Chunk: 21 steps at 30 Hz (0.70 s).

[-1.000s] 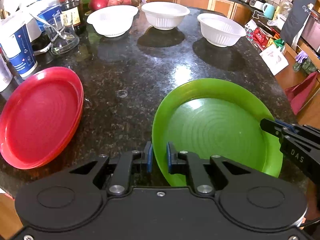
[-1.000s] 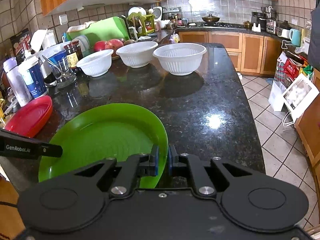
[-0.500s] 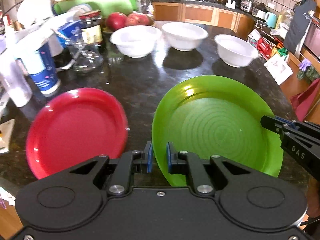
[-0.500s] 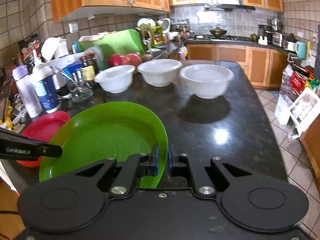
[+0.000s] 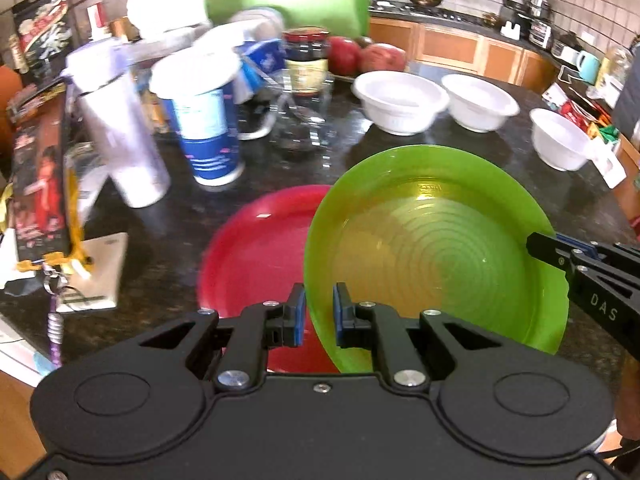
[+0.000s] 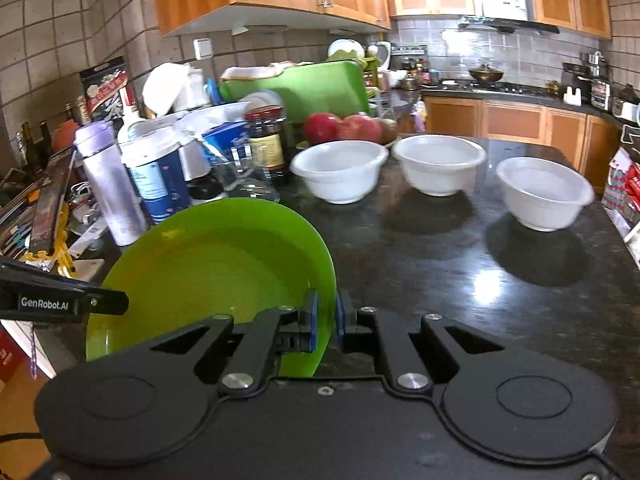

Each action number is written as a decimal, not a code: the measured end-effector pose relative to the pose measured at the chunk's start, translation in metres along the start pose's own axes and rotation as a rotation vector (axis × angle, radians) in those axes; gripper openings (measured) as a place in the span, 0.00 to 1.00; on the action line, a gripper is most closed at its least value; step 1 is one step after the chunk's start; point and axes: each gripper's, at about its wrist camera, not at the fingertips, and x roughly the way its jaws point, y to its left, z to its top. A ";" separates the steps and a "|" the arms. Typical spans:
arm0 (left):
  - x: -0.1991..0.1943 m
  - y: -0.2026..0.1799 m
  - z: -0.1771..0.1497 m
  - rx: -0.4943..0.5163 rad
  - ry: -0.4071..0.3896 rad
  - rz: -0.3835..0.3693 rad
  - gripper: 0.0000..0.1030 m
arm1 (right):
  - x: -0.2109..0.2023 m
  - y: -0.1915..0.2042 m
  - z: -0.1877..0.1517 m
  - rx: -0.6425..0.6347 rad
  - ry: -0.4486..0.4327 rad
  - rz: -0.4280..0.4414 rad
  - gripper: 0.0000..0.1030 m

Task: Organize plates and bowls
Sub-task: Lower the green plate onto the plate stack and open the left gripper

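red plate (image 5: 256, 248) half behind green plate (image 5: 436, 252)

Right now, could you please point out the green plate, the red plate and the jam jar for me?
green plate (image 5: 436, 248): left wrist view, ribbed centre.
red plate (image 5: 260, 256): left wrist view, uncovered left part.
jam jar (image 6: 266, 140): right wrist view, label.

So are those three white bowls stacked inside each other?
No, the three white bowls stand apart in a row on the dark counter, each casting its own shadow.
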 end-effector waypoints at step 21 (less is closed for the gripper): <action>0.033 0.076 0.010 0.079 0.018 -0.104 0.18 | 0.041 0.067 -0.004 0.072 0.018 -0.141 0.11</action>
